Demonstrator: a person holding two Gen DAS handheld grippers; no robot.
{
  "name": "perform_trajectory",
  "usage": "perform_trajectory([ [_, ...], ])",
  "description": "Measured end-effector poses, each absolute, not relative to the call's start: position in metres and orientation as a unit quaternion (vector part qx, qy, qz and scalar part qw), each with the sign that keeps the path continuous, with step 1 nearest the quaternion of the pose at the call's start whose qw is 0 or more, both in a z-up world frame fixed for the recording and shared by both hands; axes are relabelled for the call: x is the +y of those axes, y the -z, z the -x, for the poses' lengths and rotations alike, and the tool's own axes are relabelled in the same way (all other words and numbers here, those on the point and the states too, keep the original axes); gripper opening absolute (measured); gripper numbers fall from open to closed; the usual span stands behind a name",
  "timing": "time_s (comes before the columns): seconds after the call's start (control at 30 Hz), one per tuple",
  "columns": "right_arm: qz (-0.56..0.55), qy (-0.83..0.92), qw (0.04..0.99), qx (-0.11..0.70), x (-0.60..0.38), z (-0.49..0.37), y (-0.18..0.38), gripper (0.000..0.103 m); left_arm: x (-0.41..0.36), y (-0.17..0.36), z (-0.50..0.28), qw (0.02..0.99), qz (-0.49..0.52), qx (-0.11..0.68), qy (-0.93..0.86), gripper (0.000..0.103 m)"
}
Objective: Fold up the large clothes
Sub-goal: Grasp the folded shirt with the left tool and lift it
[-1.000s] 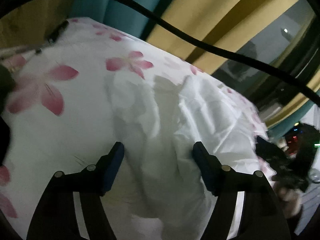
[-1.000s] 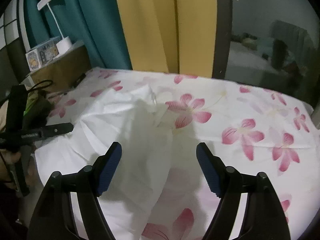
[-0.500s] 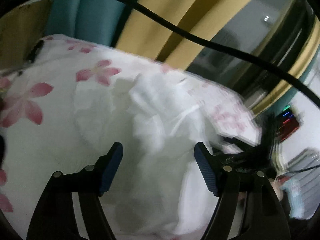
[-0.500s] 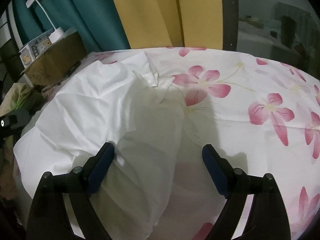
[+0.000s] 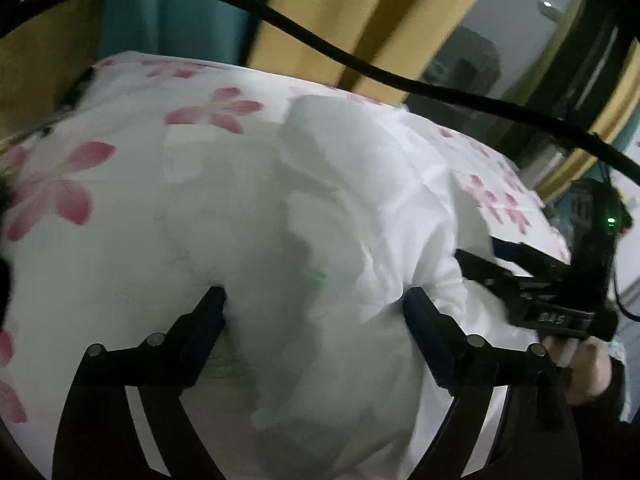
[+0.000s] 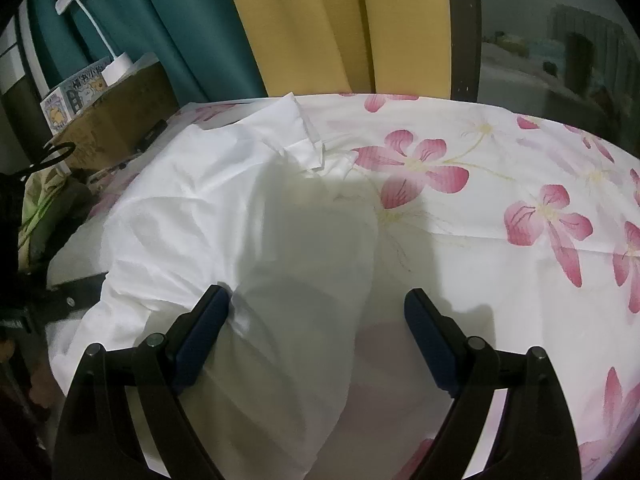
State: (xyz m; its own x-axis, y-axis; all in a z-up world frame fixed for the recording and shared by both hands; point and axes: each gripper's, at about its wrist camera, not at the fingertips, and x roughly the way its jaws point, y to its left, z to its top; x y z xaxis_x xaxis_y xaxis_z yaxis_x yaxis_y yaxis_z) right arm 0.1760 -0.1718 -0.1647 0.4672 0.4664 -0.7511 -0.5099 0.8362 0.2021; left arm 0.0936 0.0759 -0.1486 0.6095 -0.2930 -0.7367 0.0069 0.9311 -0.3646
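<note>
A crumpled white garment point(image 5: 340, 216) lies on a bed sheet with pink flowers point(image 5: 52, 196). My left gripper point(image 5: 314, 304) is open, its jaws low over the garment with cloth between them. In the right wrist view the same garment point(image 6: 224, 208) spreads from the collar end at the back to the near edge. My right gripper point(image 6: 316, 304) is open over the garment's right edge, one jaw on the cloth and one over the flowered sheet point(image 6: 500, 216). The right gripper also shows at the right of the left wrist view point(image 5: 536, 280), held in a hand.
Yellow curtains point(image 6: 332, 28) and teal curtains point(image 6: 168, 28) hang behind the bed. A wooden bedside stand point(image 6: 116, 116) carries a white lamp point(image 6: 108, 56) and a small box. A dark window point(image 6: 560, 40) is at the right. A black cable point(image 5: 360, 64) crosses the left wrist view.
Both grippers have moved lower and closer to the garment. The left view has swung so the right gripper now shows beside the cloth. Both stay open.
</note>
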Motion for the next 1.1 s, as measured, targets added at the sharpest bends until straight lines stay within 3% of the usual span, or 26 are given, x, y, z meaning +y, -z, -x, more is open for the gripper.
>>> perform_trajectory([
  [0.23, 0.016, -0.296, 0.851, 0.433, -0.171, -0.172, 0.165, 0.088, 0.059, 0.150, -0.092, 0.884, 0.141, 0.430, 0.118, 0.090],
  [0.3, 0.014, -0.305, 0.848, 0.433, -0.169, -0.171, 0.165, 0.088, 0.057, 0.150, -0.091, 0.884, 0.137, 0.428, 0.125, 0.083],
  [0.33, 0.010, -0.315, 0.845, 0.432, -0.168, -0.170, 0.165, 0.084, 0.056, 0.150, -0.090, 0.885, 0.136, 0.427, 0.128, 0.071],
  [0.37, 0.002, -0.327, 0.841, 0.432, -0.167, -0.169, 0.165, 0.070, 0.056, 0.151, -0.090, 0.883, 0.143, 0.426, 0.136, 0.058],
  [0.4, -0.006, -0.339, 0.836, 0.431, -0.166, -0.167, 0.165, 0.060, 0.057, 0.151, -0.090, 0.882, 0.149, 0.425, 0.139, 0.054],
  [0.47, -0.004, -0.341, 0.836, 0.430, -0.163, -0.165, 0.165, 0.053, 0.057, 0.152, -0.087, 0.885, 0.152, 0.419, 0.137, 0.042],
  [0.63, -0.046, -0.368, 0.823, 0.430, -0.166, -0.165, 0.165, 0.032, 0.058, 0.146, -0.080, 0.892, 0.169, 0.397, 0.132, 0.025],
  [0.8, -0.060, -0.383, 0.829, 0.403, -0.164, -0.156, 0.152, 0.022, 0.074, 0.139, -0.069, 0.895, 0.203, 0.372, 0.137, 0.021],
  [1.1, -0.033, -0.421, 0.839, 0.343, -0.127, -0.136, 0.099, 0.021, 0.106, 0.104, -0.040, 0.920, 0.205, 0.317, 0.105, 0.020],
])
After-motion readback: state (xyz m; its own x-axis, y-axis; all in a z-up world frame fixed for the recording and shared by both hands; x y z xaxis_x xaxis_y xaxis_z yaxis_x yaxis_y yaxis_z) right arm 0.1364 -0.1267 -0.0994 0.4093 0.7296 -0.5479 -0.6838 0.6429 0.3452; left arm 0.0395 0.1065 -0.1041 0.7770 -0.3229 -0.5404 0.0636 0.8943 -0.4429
